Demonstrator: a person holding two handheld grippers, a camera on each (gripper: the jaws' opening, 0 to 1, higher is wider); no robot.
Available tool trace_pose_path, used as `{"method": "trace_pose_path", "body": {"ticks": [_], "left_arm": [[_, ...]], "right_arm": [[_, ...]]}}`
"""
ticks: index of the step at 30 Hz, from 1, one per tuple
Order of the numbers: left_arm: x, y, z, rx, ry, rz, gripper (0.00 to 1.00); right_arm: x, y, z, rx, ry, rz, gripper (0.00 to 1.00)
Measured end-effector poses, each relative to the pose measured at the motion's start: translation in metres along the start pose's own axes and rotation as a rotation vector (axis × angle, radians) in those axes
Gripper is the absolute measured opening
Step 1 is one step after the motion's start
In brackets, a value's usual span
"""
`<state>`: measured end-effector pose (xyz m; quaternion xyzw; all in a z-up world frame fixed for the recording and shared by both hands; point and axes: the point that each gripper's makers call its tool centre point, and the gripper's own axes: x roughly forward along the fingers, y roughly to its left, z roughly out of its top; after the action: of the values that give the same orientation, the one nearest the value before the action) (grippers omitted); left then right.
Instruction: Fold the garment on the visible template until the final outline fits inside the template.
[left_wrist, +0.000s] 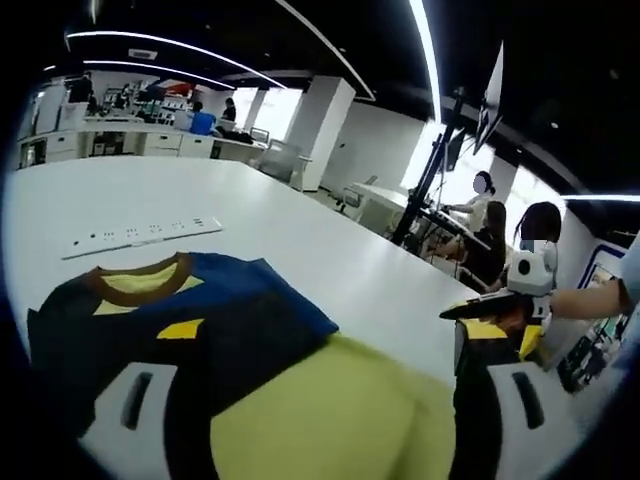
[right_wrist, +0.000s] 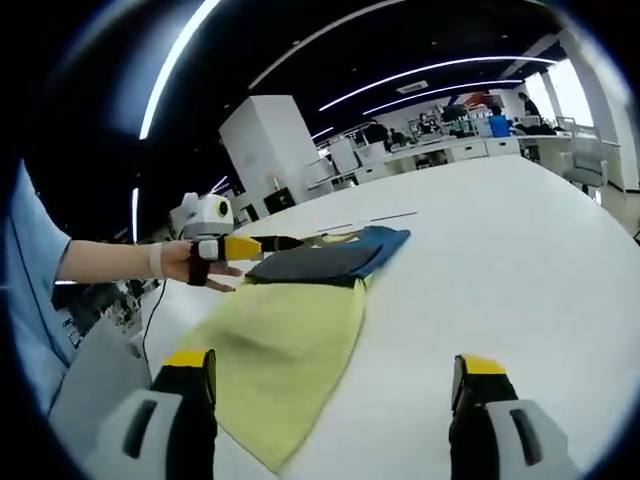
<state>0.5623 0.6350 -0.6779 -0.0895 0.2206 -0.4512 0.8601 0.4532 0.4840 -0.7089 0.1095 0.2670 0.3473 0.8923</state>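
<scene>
The garment lies on the white table (left_wrist: 320, 250). Its navy part (left_wrist: 230, 310) carries a brown collar (left_wrist: 140, 282), and a yellow-green part (left_wrist: 330, 420) bulges close to the camera. My left gripper (left_wrist: 335, 330) is open, its jaws standing wide on either side of the fabric. In the right gripper view a hand holds the left gripper (right_wrist: 262, 245) at the edge of the folded navy part (right_wrist: 320, 260). The yellow-green part (right_wrist: 280, 350) spreads toward my right gripper (right_wrist: 335, 365), which is open with its left jaw over the cloth. The right gripper (left_wrist: 500, 305) also enters from the right.
A white power strip (left_wrist: 140, 235) lies on the table beyond the collar. People sit at desks (left_wrist: 480, 215) past the table's right edge, beside a dark monitor stand (left_wrist: 430, 170). More desks (left_wrist: 150, 140) and a white pillar (left_wrist: 325, 140) stand at the back.
</scene>
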Motion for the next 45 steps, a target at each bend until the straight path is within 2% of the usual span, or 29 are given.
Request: {"method": "trace_pose_path", "body": {"ticks": [9, 13, 22, 30, 35, 41, 45], "left_arm": [[-0.062, 0.011, -0.006, -0.006, -0.026, 0.064, 0.98], [-0.093, 0.015, -0.013, 0.002, -0.024, 0.098, 0.97], [-0.145, 0.027, -0.032, -0.002, -0.011, 0.169, 0.94], [-0.176, 0.025, -0.043, -0.009, -0.017, 0.21, 0.91], [-0.196, 0.023, -0.056, -0.032, -0.013, 0.237, 0.87], [-0.208, 0.02, -0.068, -0.043, -0.003, 0.246, 0.79], [-0.213, 0.019, -0.075, -0.064, 0.001, 0.259, 0.79]], "right_arm": [[0.006, 0.012, 0.006, -0.031, 0.01, 0.023, 0.99], [0.01, 0.017, 0.007, -0.045, 0.02, 0.034, 0.99], [0.021, 0.027, 0.013, -0.078, 0.03, 0.063, 0.99], [0.029, 0.032, 0.015, -0.097, 0.041, 0.085, 0.99], [0.032, 0.036, 0.011, -0.106, 0.054, 0.097, 0.99], [0.029, 0.037, 0.007, -0.112, 0.065, 0.103, 0.98], [0.025, 0.035, 0.005, -0.108, 0.066, 0.099, 0.97]]}}
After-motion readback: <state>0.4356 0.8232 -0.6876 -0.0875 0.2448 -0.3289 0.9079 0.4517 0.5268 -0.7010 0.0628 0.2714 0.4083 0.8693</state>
